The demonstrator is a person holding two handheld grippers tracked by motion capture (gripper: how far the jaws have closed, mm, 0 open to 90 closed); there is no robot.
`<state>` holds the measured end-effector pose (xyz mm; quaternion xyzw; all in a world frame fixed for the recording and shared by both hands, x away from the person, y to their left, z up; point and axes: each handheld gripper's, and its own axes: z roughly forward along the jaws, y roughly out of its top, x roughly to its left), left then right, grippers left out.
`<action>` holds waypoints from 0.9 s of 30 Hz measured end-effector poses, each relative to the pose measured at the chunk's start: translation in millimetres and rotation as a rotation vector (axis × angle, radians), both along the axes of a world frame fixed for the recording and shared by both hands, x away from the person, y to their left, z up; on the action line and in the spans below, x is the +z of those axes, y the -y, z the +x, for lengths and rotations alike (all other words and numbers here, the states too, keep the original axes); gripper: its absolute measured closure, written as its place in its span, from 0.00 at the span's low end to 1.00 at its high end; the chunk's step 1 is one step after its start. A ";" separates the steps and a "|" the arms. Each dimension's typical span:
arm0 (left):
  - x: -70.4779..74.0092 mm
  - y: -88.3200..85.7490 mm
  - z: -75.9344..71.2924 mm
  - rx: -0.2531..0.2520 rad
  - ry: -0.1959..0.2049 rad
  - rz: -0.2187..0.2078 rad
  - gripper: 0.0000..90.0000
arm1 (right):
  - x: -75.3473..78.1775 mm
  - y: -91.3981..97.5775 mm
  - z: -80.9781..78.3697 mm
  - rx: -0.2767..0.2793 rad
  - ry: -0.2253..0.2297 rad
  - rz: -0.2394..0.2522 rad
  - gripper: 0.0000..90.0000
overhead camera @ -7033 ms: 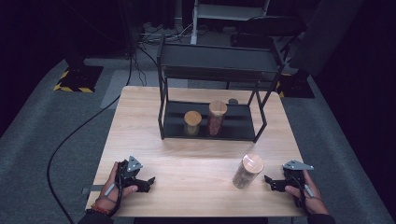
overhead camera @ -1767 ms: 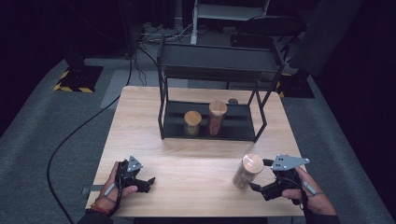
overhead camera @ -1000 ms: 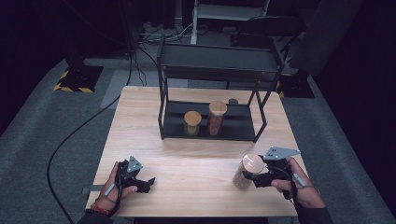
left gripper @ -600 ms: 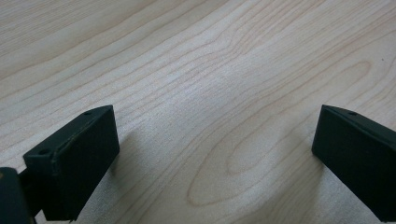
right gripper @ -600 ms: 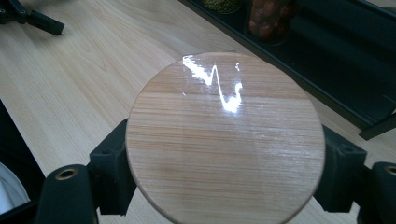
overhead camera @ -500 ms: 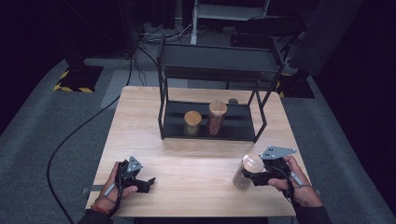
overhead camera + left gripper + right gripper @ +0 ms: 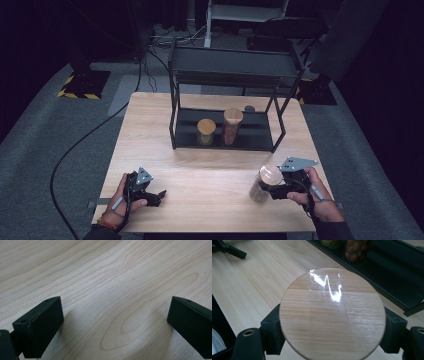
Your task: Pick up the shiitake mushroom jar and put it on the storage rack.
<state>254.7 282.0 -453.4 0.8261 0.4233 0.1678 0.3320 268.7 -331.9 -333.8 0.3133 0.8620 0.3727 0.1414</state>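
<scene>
Wooden-lidded jar [image 7: 264, 183] stands upright near the desk's [image 7: 210, 180] front right corner, and the right gripper [image 7: 274, 189] has it clenched: in the right gripper view its jaws press on either side of the jar just under the round lid [image 7: 332, 315]. Those jaws have just been closing on it. The right hand [image 7: 317, 197] holds the gripper level, reaching in from the jar's right. The left gripper [image 7: 154, 196] rests on the desk near the front left corner, well apart from the jar, held by the left hand [image 7: 122, 200]; its jaws stand wide and released over bare wood. Two more jars [image 7: 220, 127] stand side by side on the bottom shelf of a black rack [image 7: 235, 75] at the desk's far side.
</scene>
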 end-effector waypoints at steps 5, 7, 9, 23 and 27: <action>0.0 -0.4 0.5 -0.002 -0.001 -0.001 0.00 | 1.7 -2.1 1.7 -0.005 -0.005 -0.002 0.27; 0.0 -0.4 0.6 -0.003 -0.001 -0.001 0.00 | 2.5 -3.5 2.7 -0.003 -0.005 -0.005 0.27; 0.0 -0.4 0.6 -0.003 -0.001 -0.001 0.00 | 2.8 -4.3 3.3 -0.005 -0.005 -0.005 0.27; -0.1 -0.3 0.4 -0.003 0.001 -0.001 0.00 | 5.3 -1.1 3.0 -0.028 -0.002 -0.003 0.27; 0.0 -0.5 0.7 -0.005 0.000 -0.001 0.00 | 7.7 -0.3 3.1 -0.032 0.003 -0.006 0.27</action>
